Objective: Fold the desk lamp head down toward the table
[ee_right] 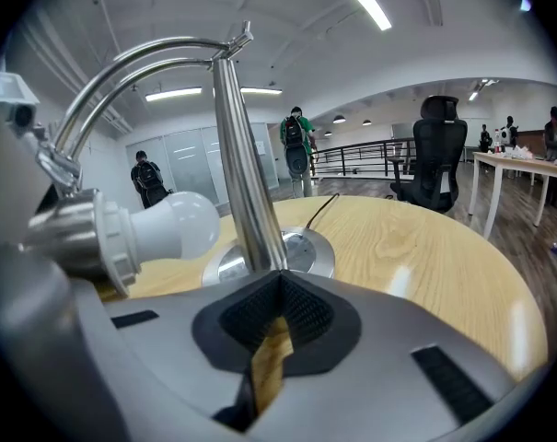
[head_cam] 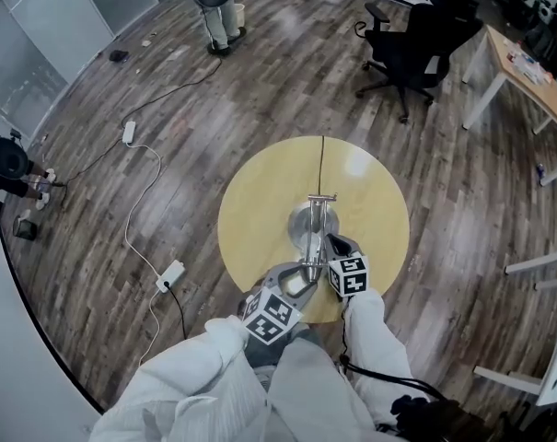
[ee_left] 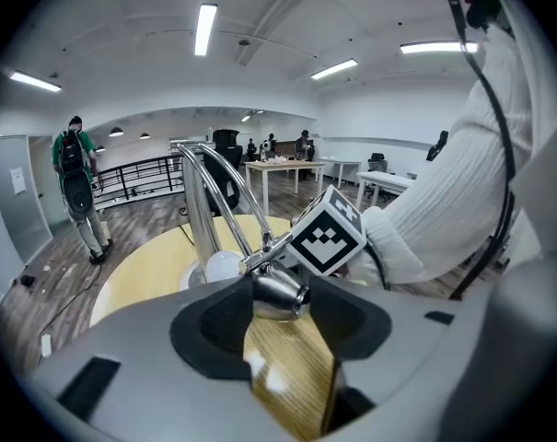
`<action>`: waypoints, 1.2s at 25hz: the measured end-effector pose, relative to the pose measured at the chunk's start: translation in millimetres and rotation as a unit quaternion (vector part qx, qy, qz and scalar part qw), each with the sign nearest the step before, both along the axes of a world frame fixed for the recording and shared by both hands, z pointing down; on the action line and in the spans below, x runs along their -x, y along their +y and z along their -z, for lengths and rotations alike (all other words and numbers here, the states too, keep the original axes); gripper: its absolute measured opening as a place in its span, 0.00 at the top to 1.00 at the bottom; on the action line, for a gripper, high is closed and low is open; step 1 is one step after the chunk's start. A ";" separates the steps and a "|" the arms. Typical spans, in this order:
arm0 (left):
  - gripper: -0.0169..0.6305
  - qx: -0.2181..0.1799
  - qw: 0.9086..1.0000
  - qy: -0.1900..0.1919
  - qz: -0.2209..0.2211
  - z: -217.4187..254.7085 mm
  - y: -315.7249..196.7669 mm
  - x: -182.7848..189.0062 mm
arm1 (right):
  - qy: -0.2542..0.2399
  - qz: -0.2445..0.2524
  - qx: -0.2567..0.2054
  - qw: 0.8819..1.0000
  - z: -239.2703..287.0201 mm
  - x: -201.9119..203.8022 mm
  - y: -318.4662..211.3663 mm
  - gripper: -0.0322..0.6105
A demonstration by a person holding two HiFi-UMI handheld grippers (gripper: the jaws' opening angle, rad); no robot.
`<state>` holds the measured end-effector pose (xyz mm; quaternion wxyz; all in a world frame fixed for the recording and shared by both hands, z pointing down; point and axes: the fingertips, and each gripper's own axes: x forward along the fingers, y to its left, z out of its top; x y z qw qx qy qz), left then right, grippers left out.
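Nearest the person, two white sleeves (head_cam: 214, 376) reach over the edge of a round wooden counter (head_cam: 260, 201), each hand carrying a tool. The left tool (ee_left: 280, 308) has its jaws partly open around the desk lamp's brushed-metal lamp head (ee_left: 276, 293), with the dark pads against its two sides. The right tool's marker cube (ee_left: 329, 233) sits just beyond it. The white bulb (ee_right: 172, 224) sticks out of the head roughly level and points towards the upright post (ee_right: 246, 182), with the head held low over the counter on the near side of the lamp. The right tool (ee_right: 278, 279) has its jaws drawn almost together, leaving only a thin slit. It appears to pinch the foot of the post between its tips, though the contact itself is hard to make out. Behind them the post stands on a round metal base (ee_right: 306, 251) near the middle of the counter. From the post's top, a pair of curved rods (ee_right: 140, 58) arches over and down to the head. A dark cord (head_cam: 322, 164) runs from the base straight across the counter to its far edge. Beyond lies a wood-plank floor (head_cam: 214, 109) with a white cable and plug box (head_cam: 170, 274) to the left. A black office chair (head_cam: 411, 44) stands farther off, and two people with backpacks (ee_right: 296, 150) are by the glass walls at the back.
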<state>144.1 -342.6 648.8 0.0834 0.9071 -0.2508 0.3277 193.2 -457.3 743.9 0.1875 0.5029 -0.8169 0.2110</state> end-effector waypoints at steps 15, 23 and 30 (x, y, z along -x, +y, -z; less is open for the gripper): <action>0.69 -0.011 1.000 -0.002 -0.003 -11.4 -13.2 -2.5 | -0.006 -0.019 0.003 1.000 -0.6 -3.1 -1.9 0.93; 0.70 -0.018 1.000 0.014 -0.017 -8.4 -6.8 4.8 | -0.016 -0.057 0.017 0.998 2.4 -8.4 8.6 0.93; 0.71 0.012 0.989 0.122 0.084 22.8 -2.1 40.2 | -0.004 -0.056 -0.022 0.998 45.5 -15.7 52.0 0.93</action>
